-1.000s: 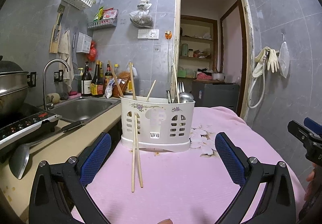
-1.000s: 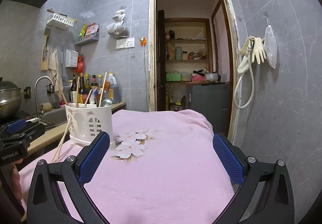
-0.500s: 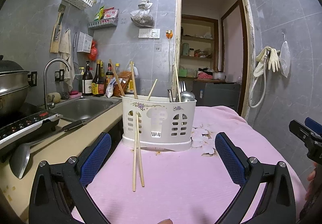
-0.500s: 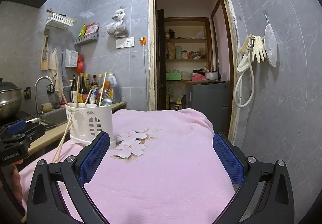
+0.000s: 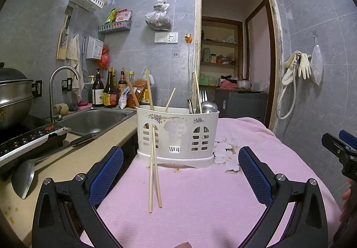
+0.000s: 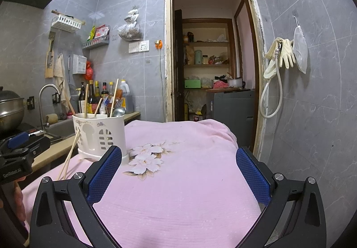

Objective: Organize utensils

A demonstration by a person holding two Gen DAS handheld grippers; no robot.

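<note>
Leaning against the front of the white caddy, a pair of chopsticks stands with its lower tips on the pink cloth and its upper ends rising above the caddy's rim. The caddy sits upright near the left edge of the cloth-covered surface, close to the printed flowers. Inside it, more chopsticks stick up at angles on the left side, while a fork and a spoon stand in the right part; which compartment each occupies cannot be told. The left hand-held gripper hovers low over the cloth, facing the caddy, released with its blue pads spread wide and nothing between them; the leaning chopsticks lie in the gap ahead of it, untouched. The right hand-held gripper is also released and empty, pointing across bare cloth toward the doorway, with the caddy off to its left. In the right wrist view, the left tool's body shows at the left edge, with a bit of the person's hand under it. Beside the surface runs a counter with a sink, a faucet, sauce bottles, a ladle, and a cooktop bearing a steel pot. Rubber gloves hang on the right wall.
</note>
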